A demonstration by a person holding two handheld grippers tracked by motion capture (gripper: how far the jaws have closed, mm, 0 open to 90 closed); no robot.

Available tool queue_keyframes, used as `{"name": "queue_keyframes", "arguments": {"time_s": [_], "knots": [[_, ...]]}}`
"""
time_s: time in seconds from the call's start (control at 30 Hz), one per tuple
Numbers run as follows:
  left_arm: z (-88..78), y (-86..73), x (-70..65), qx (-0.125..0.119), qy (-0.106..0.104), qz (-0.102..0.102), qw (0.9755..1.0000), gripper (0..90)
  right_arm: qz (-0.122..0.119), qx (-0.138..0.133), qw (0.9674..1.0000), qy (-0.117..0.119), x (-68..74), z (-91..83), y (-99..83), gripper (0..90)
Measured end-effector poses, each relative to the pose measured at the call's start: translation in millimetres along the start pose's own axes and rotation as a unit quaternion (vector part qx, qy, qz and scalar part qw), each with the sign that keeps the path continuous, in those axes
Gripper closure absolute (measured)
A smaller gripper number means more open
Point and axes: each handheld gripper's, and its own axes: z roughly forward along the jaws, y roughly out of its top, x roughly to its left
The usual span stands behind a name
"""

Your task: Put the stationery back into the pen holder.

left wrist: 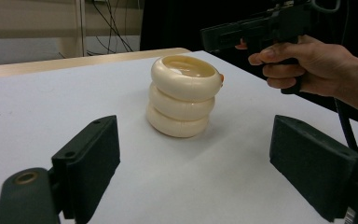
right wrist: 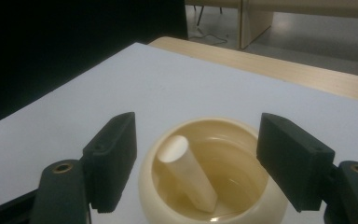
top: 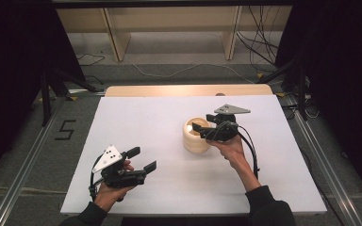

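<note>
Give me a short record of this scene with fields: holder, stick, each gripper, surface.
holder: cream ribbed holder, three stacked bulges, upright on the table
stick: white stick leaning inside the holder
right gripper: right gripper open, above the holder's mouth, jaws on either side, not touching the stick
left gripper: left gripper open, holding nothing, at the near left, apart from the holder
surface: white table

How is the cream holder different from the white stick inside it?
The holder is wide, hollow and ribbed like three stacked rings; the stick is slim, solid-looking and smooth. The holder stands upright on the table; the stick leans tilted against its inner wall. The holder is glossy cream; the stick is paler and matte. Both are round in section and sit between the right gripper's open fingers, untouched.
</note>
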Motion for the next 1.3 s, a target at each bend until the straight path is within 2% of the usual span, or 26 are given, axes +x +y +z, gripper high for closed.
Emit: {"name": "queue_keyframes", "arguments": {"time_s": [0.37,1.0,1.3], "knots": [[-0.4,-0.7,-0.3,0.000,0.002,0.001,1.0000,15.5,-0.011,-0.005,0.9999,0.008,11.1,-26.7,-9.6,26.6],[0.2,-0.8,-0.8,0.003,-0.001,0.003,1.0000,15.5,0.010,-0.014,0.9997,0.014,3.9,-64.0,-29.9,23.9],[0.6,-1.0,-0.6,0.009,-0.005,0.003,0.9999,15.5,0.004,-0.009,0.9998,0.019,6.2,-70.6,-40.8,22.0]]}}
